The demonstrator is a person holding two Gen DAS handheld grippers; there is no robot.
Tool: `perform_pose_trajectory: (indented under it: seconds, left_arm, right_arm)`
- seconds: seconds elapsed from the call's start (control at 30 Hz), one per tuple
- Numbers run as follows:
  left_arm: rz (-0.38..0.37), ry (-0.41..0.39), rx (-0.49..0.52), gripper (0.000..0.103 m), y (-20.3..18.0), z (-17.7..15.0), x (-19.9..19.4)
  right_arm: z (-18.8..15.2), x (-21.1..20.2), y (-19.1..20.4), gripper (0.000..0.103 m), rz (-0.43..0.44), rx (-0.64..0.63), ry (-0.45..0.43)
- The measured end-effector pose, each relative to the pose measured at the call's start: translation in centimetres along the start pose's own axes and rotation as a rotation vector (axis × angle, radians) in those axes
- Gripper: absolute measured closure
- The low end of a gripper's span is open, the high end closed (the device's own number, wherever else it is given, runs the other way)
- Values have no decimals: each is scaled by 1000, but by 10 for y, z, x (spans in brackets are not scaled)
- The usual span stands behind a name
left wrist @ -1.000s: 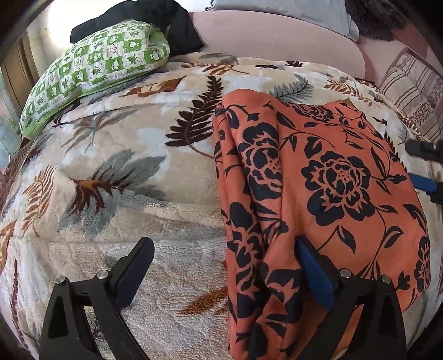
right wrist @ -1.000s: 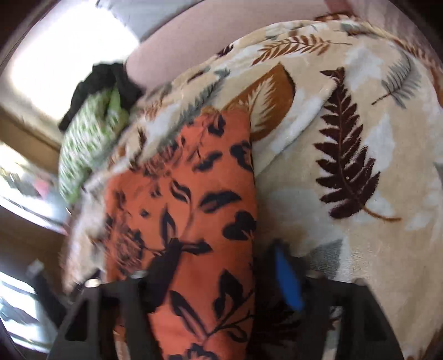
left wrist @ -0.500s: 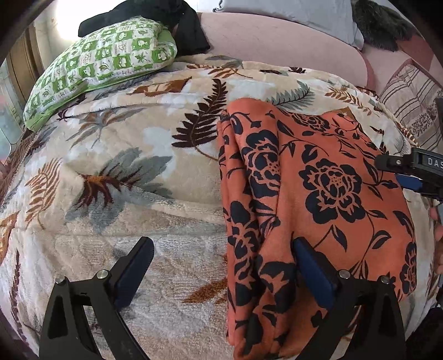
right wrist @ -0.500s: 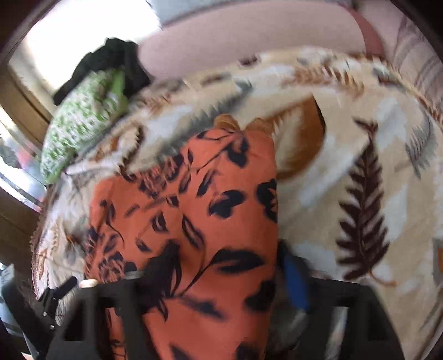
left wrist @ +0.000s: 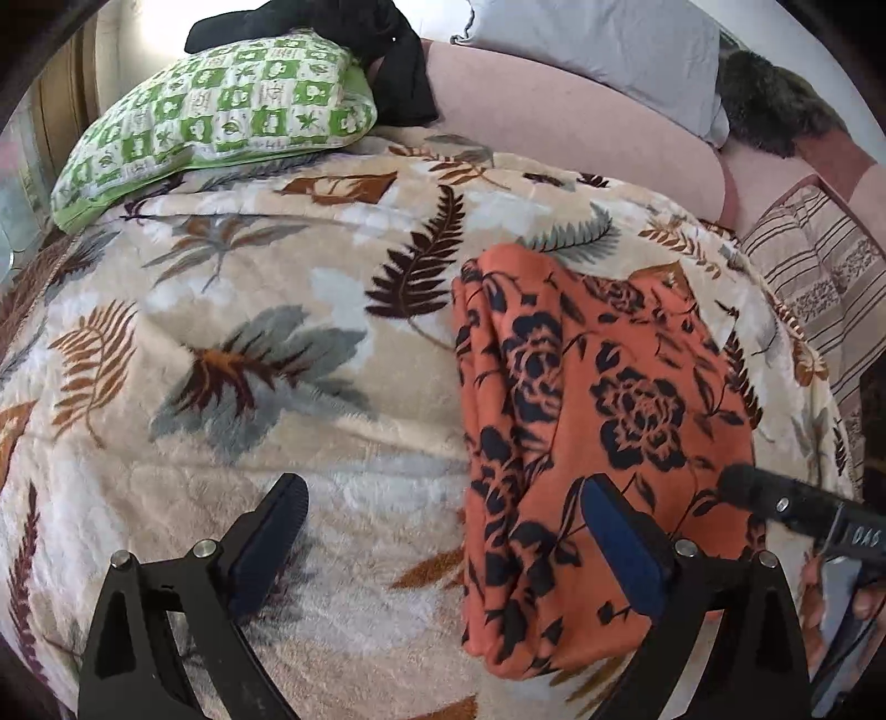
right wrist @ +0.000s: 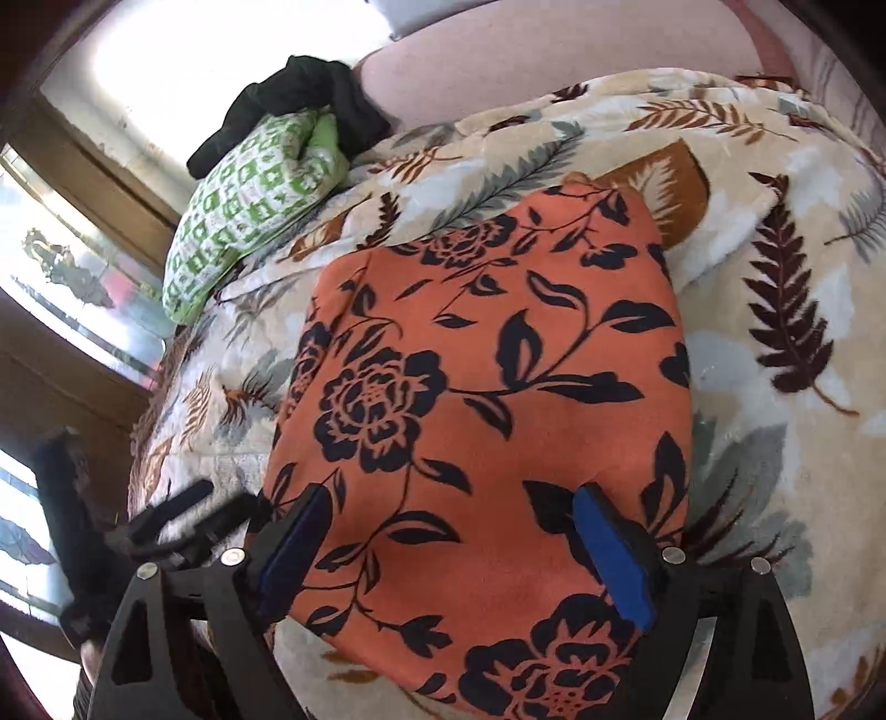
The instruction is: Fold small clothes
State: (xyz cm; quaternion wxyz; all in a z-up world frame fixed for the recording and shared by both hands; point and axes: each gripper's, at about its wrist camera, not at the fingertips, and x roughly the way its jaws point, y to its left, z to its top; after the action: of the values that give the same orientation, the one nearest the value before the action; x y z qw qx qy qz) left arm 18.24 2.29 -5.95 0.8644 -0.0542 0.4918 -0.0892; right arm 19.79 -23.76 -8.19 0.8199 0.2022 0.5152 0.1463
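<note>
An orange garment with black flowers (left wrist: pixel 598 399) lies folded into a long strip on the leaf-print blanket (left wrist: pixel 249 354). It fills the middle of the right wrist view (right wrist: pixel 498 387). My left gripper (left wrist: pixel 443 531) is open above the blanket at the garment's near left edge, its right finger over the cloth. My right gripper (right wrist: pixel 448 543) is open above the garment's near end and holds nothing. The right gripper's tip also shows at the right edge of the left wrist view (left wrist: pixel 797 509).
A green checked pillow (left wrist: pixel 221 116) and a black garment (left wrist: pixel 343 33) lie at the blanket's far left. A pink headboard cushion (left wrist: pixel 554 122), a grey pillow (left wrist: pixel 598 44) and a striped cushion (left wrist: pixel 819 277) stand behind. A window (right wrist: pixel 61 288) is at left.
Both grippers have pulled back from the garment toward its near end. The right gripper has swung over the cloth, which lies flat and released. The left stays open.
</note>
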Motion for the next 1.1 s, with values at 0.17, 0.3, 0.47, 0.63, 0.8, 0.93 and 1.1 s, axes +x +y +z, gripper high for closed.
perform_pose_trajectory:
  seconds: [0.17,0.3,0.47,0.63,0.8,0.93,1.1]
  left_arm:
    - [-131,30,-74,9,-4,47,26]
    - [-165,77,-97,32,-7,72,59]
    - [-112,168,-145,34,16,67,112]
    - [-13,127,-72,36,-3,65,98]
    - [20,22,-2,36,-11,44,37]
    - [42,47,51,34,-16,10,24]
    - [53,102,-83,30,0,0,31]
  right_arm:
    - [-17,-9,-18,12,65,47,-31]
    - [-21,-18,-25,12,99,51,-41]
    - [-24,-20,-31,12,147,64,-47]
    - [-25,-19,-32,12,146,66,-43]
    - [-25,-33,-28,12,130,84,-53]
    - [-30,-53,-22,12,170,106,-124]
    - [-24,-21,-30,10,97,120,-15]
